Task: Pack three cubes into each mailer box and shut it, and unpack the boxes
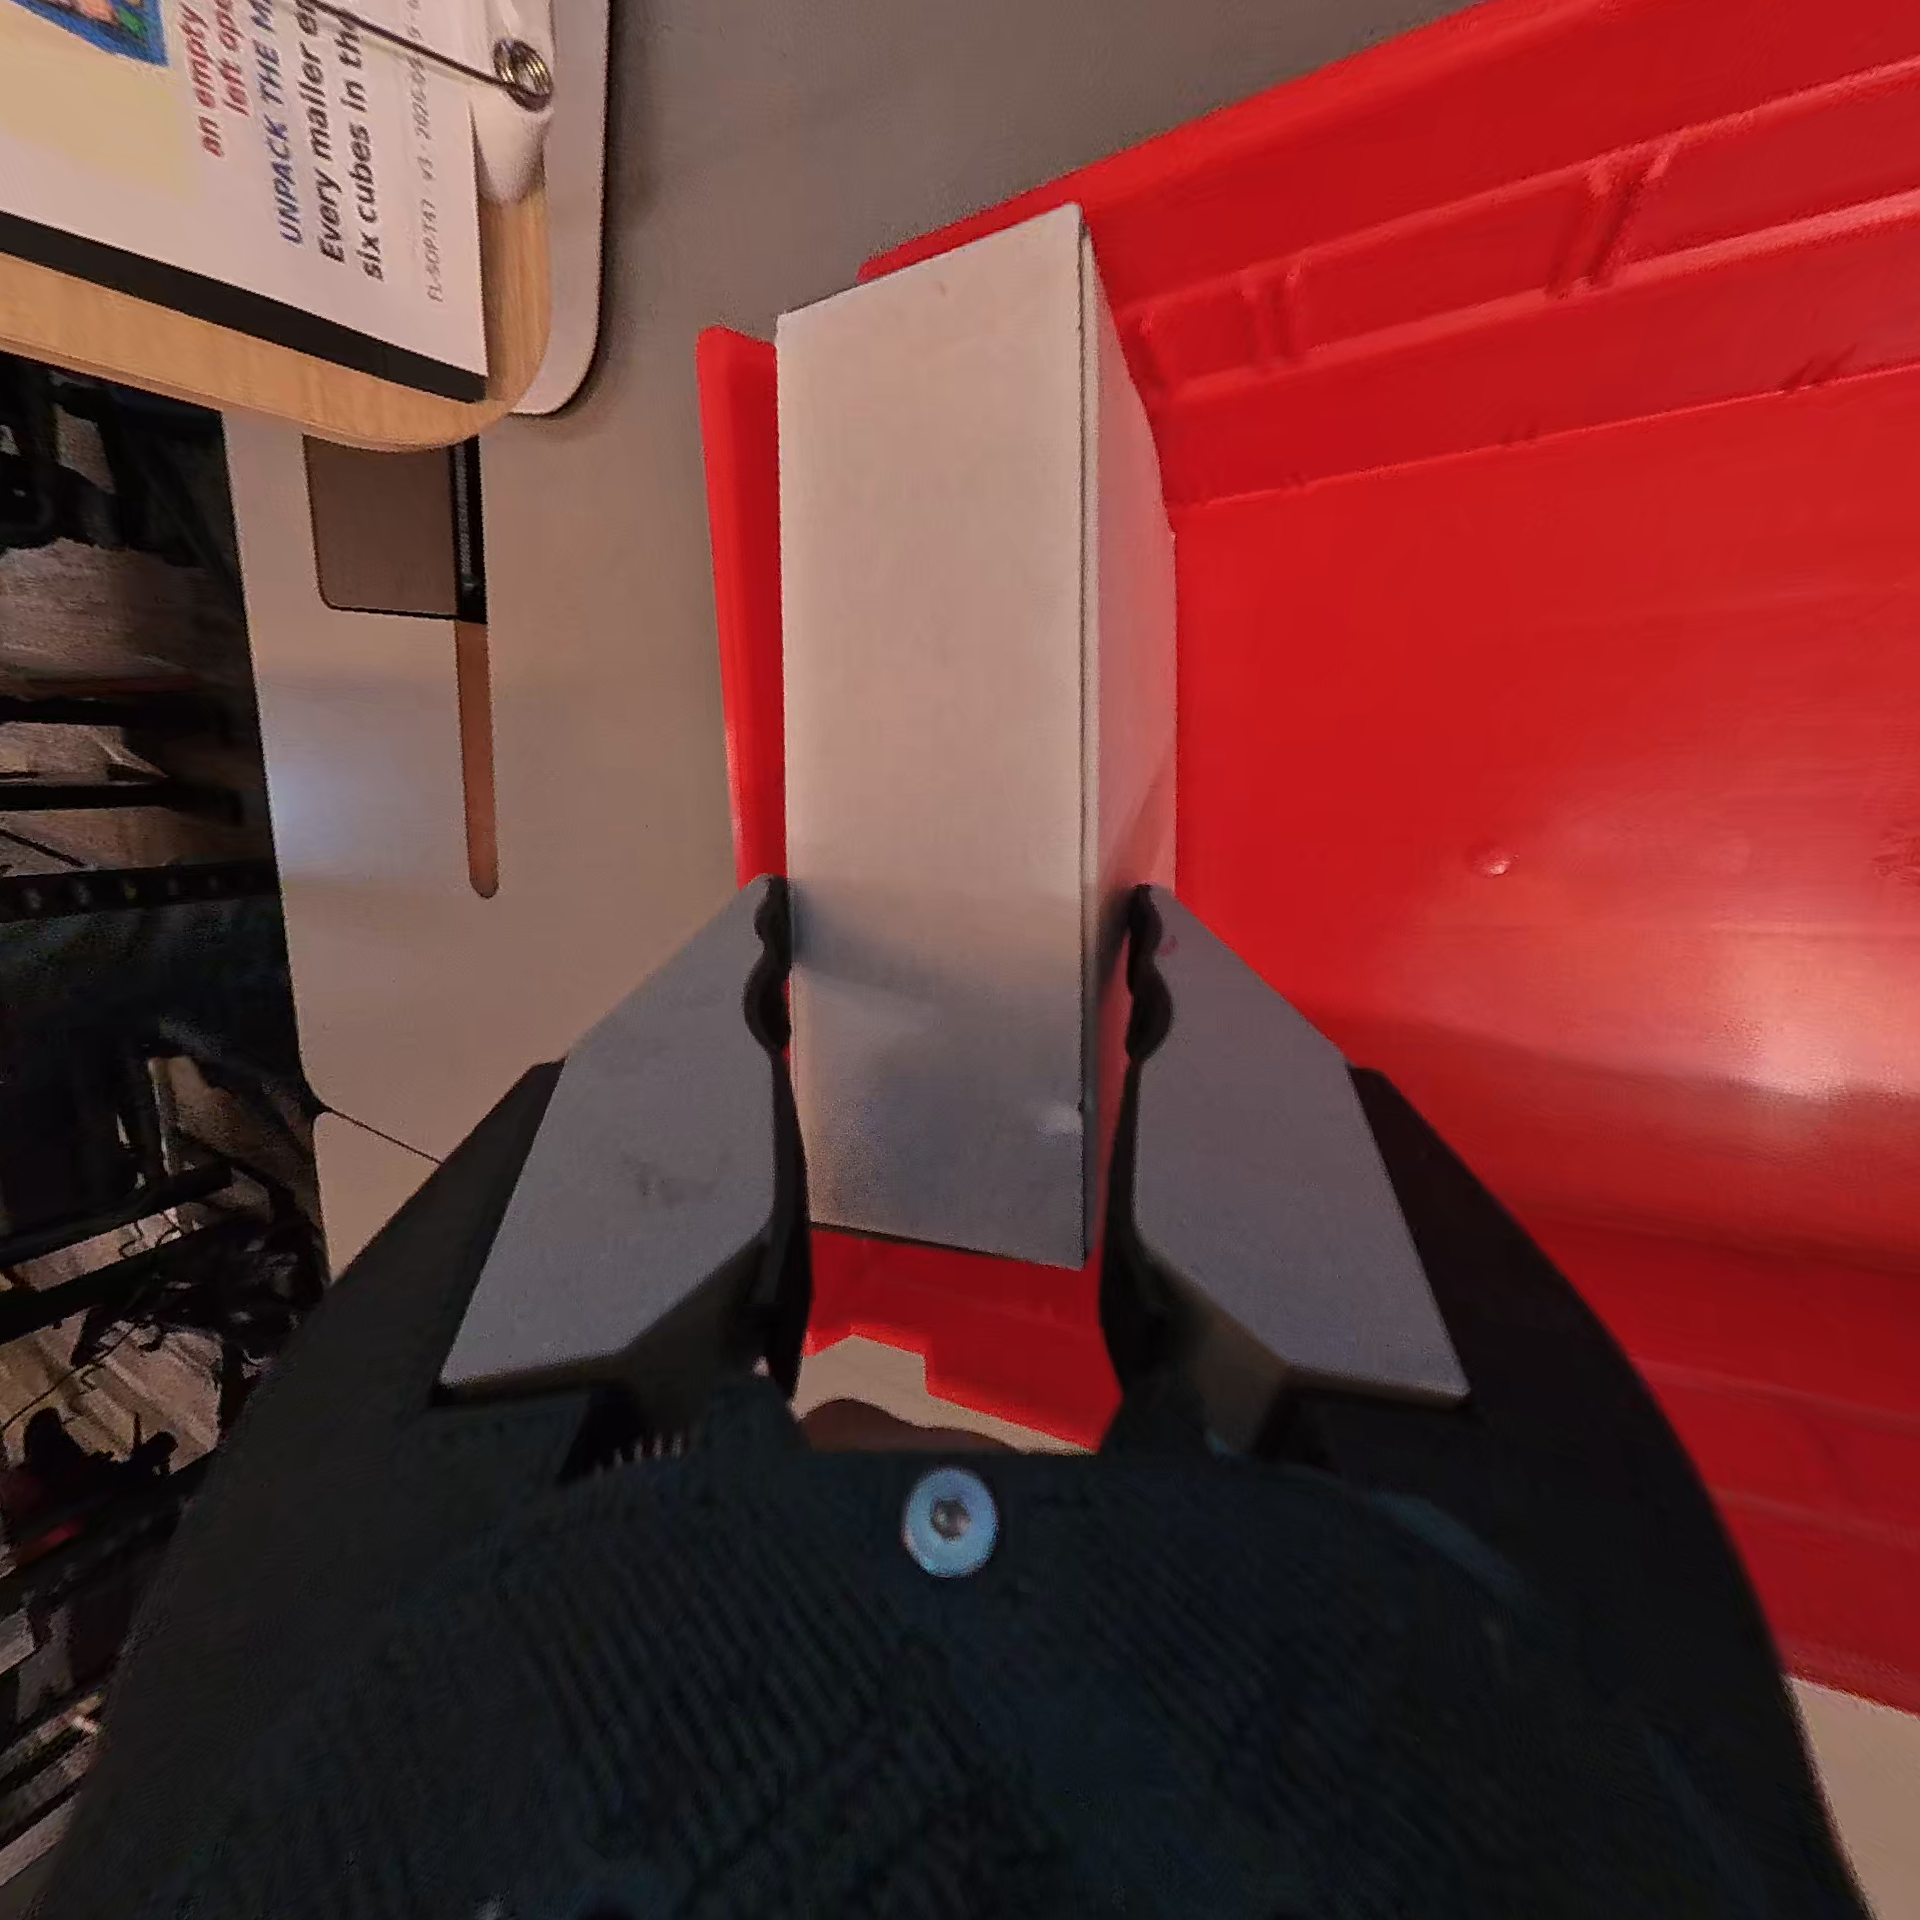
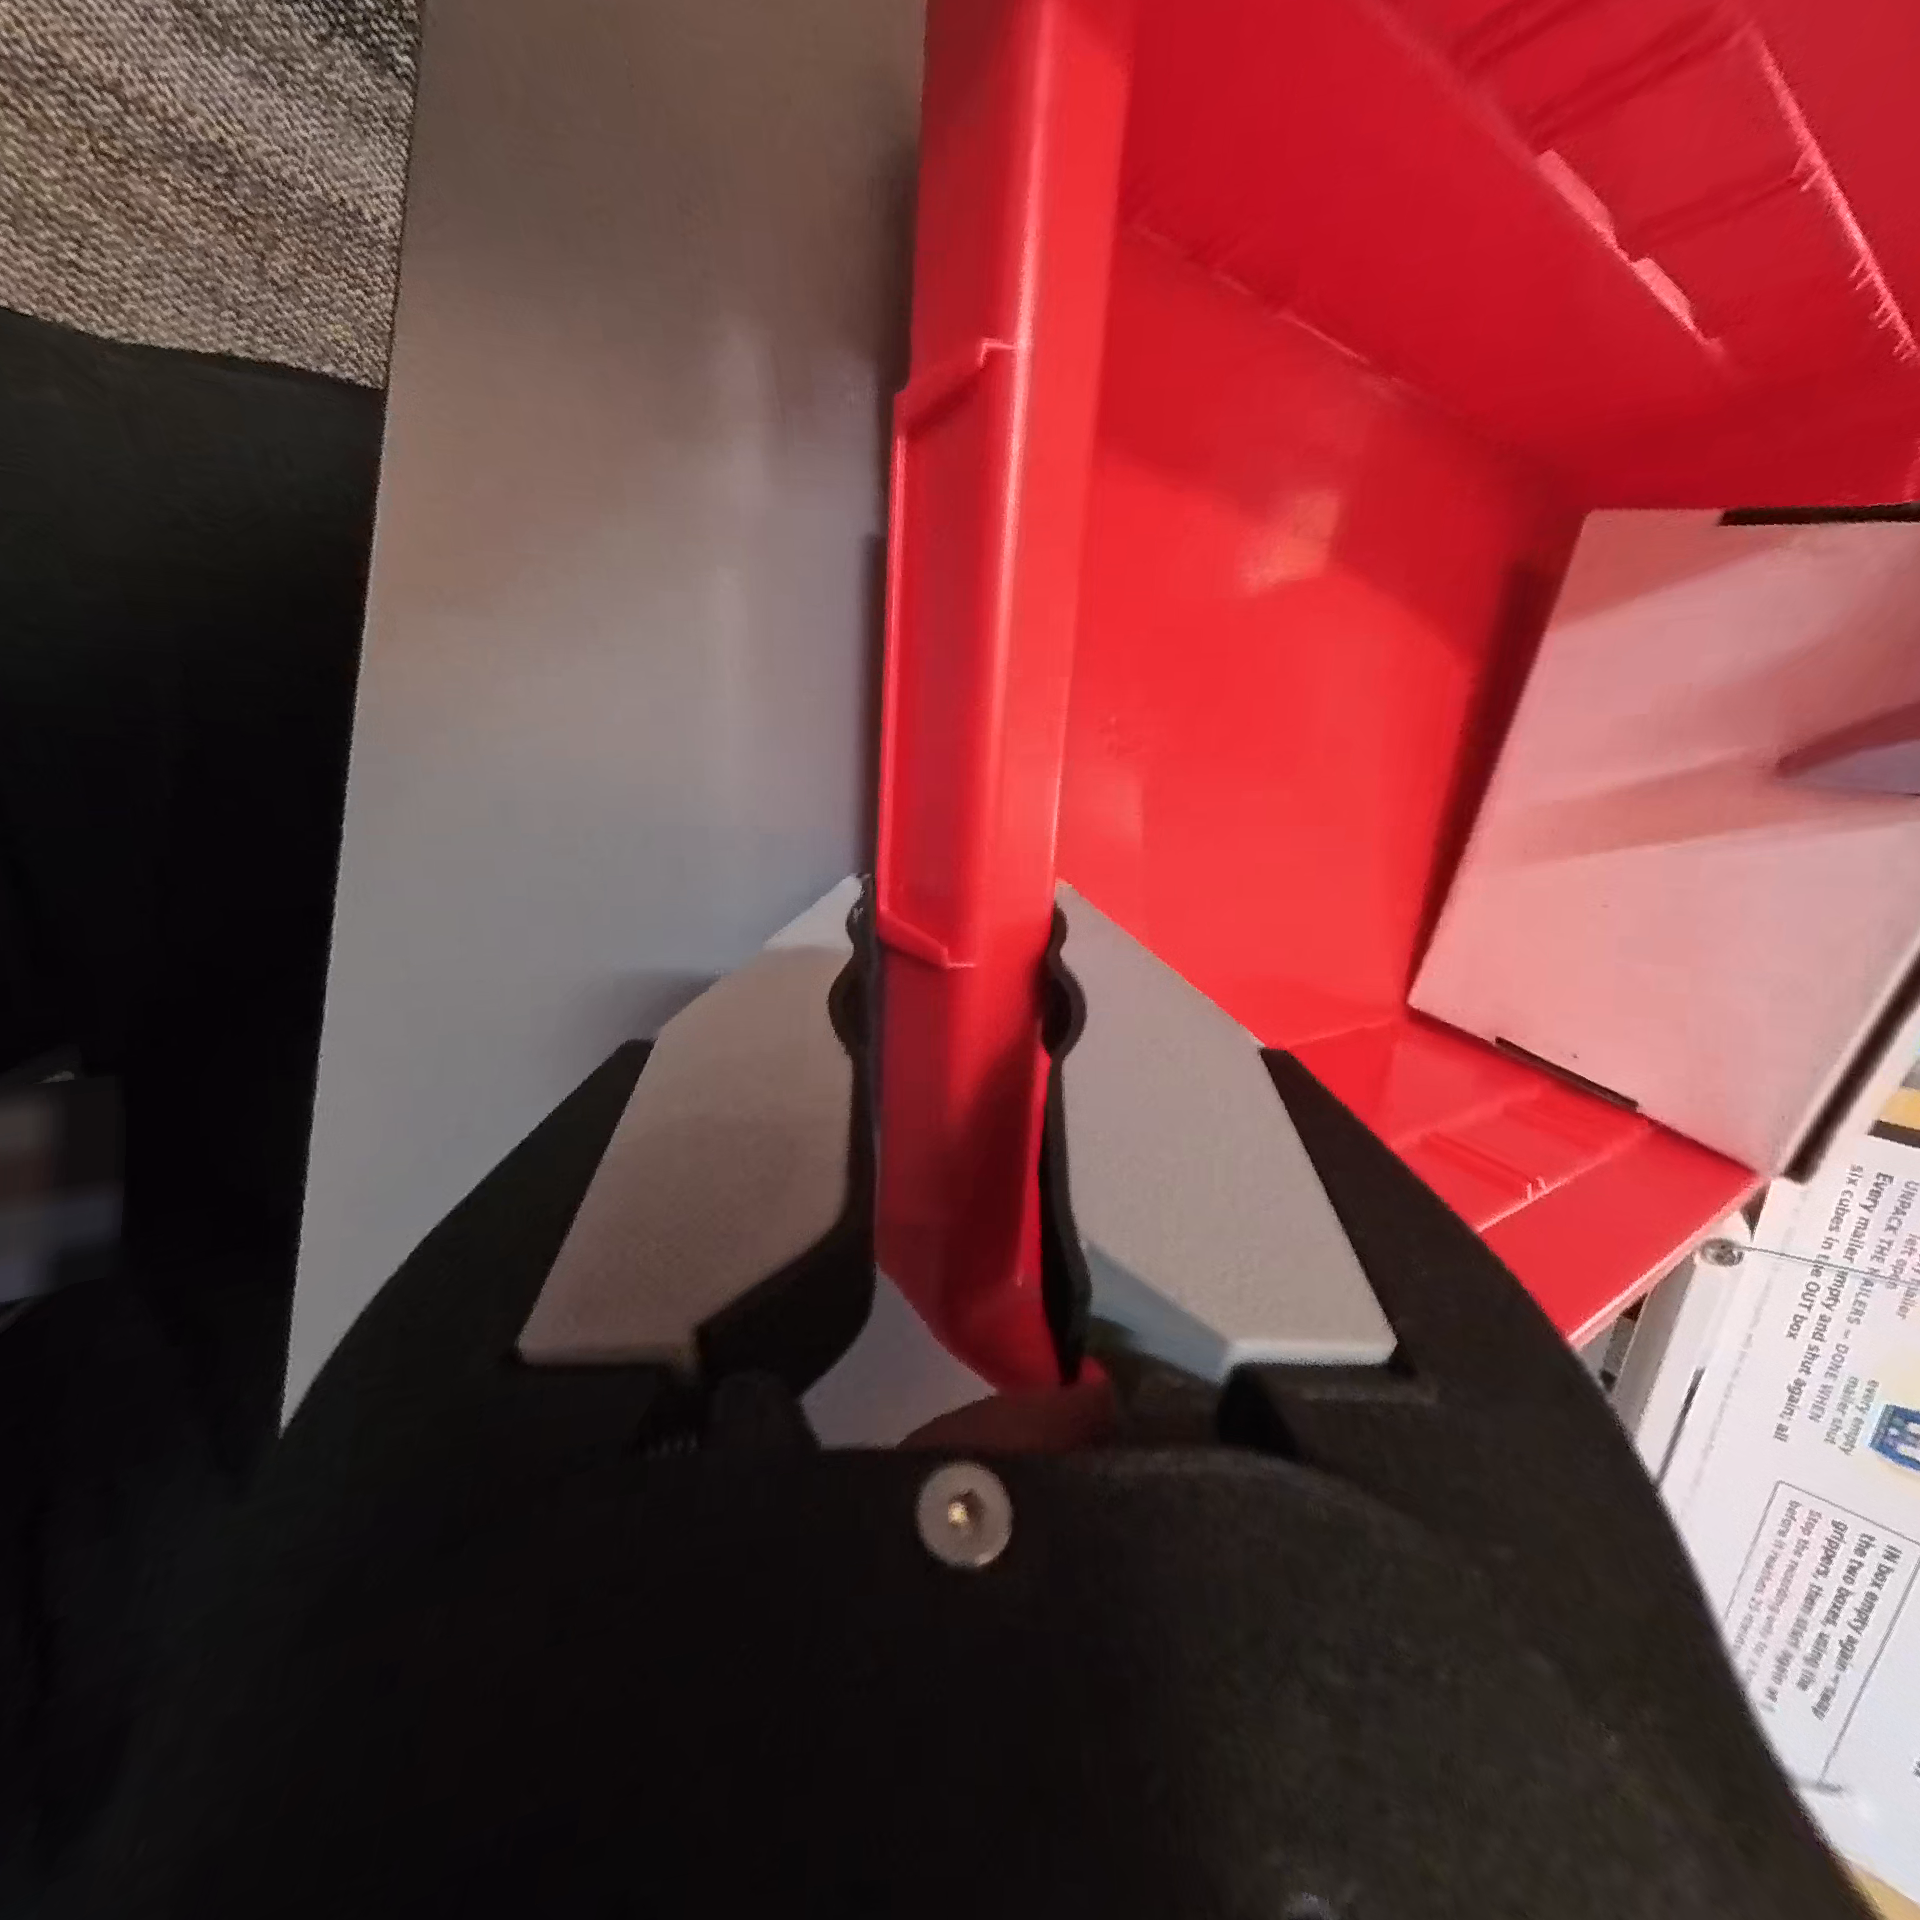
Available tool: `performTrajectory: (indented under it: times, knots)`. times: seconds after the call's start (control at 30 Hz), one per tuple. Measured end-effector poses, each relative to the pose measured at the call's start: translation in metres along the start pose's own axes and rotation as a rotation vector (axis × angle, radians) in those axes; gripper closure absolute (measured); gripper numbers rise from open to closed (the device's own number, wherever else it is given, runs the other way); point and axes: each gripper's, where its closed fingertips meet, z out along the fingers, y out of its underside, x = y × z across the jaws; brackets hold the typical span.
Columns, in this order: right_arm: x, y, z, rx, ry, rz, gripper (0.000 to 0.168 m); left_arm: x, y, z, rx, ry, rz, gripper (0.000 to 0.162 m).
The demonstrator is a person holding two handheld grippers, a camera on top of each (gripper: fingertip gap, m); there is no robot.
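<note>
A white mailer box, closed as far as I can see, stands on edge inside a red plastic bin. My left gripper is shut on the near end of this box, one finger on each broad side. In the right wrist view my right gripper is shut on the rim of the red bin's wall. The white mailer box shows at the right inside the bin. No cubes are in view.
A clipboard with a printed instruction sheet lies on the grey table left of the bin; it also shows in the right wrist view. The table edge and carpet lie beyond. Dark clutter sits below the table at left.
</note>
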Motion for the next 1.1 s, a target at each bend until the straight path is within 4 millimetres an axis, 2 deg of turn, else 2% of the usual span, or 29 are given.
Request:
performTrajectory:
  times: [0.13,0.23,0.37,0.43,0.5,0.57,0.63,0.73,0.8,0.87,1.0,1.07,1.1]
  knots:
    - [0.005,-0.01,0.006,0.011,0.02,-0.012,0.141,0.0,-0.007,-0.017,0.032,-0.046,0.0,0.099]
    - [0.017,-0.023,0.017,0.022,0.063,-0.037,0.139,-0.004,-0.013,-0.039,0.039,-0.108,0.009,0.1]
    - [0.047,-0.054,0.041,0.083,0.19,-0.081,0.136,-0.013,-0.026,-0.08,0.044,-0.237,0.034,0.1]
    - [0.059,-0.074,0.046,0.149,0.245,-0.052,0.133,-0.02,-0.036,-0.105,0.061,-0.332,0.045,0.1]
    - [0.067,-0.093,0.033,0.24,0.29,0.008,0.119,-0.021,-0.051,-0.131,0.097,-0.416,0.056,0.1]
    - [0.068,-0.108,0.002,0.369,0.312,0.067,0.117,-0.014,-0.07,-0.153,0.136,-0.468,0.077,0.1]
    - [0.057,-0.109,-0.033,0.47,0.282,0.101,0.116,0.002,-0.088,-0.168,0.157,-0.478,0.114,0.1]
    - [0.028,-0.082,-0.084,0.583,0.188,0.163,0.116,0.031,-0.113,-0.176,0.174,-0.452,0.171,0.1]
    - [0.015,-0.052,-0.117,0.639,0.161,0.229,0.119,0.051,-0.133,-0.175,0.22,-0.416,0.189,0.1]
    - [0.01,-0.016,-0.146,0.666,0.179,0.303,0.12,0.071,-0.154,-0.163,0.264,-0.371,0.207,0.1]
    - [0.016,0.068,-0.2,0.644,0.304,0.454,0.124,0.111,-0.187,-0.117,0.301,-0.271,0.225,0.1]
    - [0.022,0.116,-0.217,0.556,0.376,0.525,0.121,0.133,-0.195,-0.085,0.29,-0.194,0.213,0.1]
    - [0.024,0.139,-0.221,0.495,0.387,0.569,0.113,0.144,-0.197,-0.069,0.276,-0.157,0.207,0.1]
